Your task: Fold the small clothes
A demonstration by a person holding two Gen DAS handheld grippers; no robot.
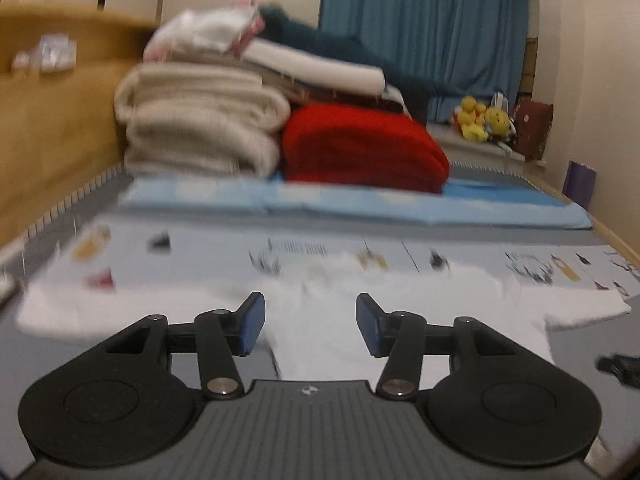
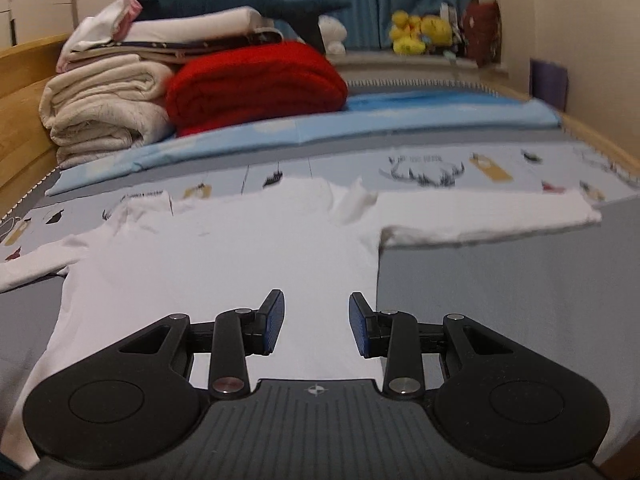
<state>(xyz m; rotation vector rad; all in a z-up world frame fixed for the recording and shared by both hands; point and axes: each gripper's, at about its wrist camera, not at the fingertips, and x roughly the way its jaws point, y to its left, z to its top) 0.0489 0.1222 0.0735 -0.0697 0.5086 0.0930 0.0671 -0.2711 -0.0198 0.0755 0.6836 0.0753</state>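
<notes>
Right gripper (image 2: 316, 322) nearest, blue pads parted, empty, above the small white long-sleeved cotton top (image 2: 240, 248) spread flat on the grey bed. Left gripper (image 1: 310, 326) likewise open, holding nothing. Advice: pinch one sleeve edge cleanly, one layer only, then fold inward.

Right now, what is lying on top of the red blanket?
Folded white and cream cloths rest partly on the red blanket, with a dark teal piece above them. What lies deeper in that stack is covered.

The left wrist view is blurry. The shirt (image 1: 320, 308) looks smeared there. In the right wrist view, its bottom hides behind the gripper (image 2: 316, 322).
</notes>
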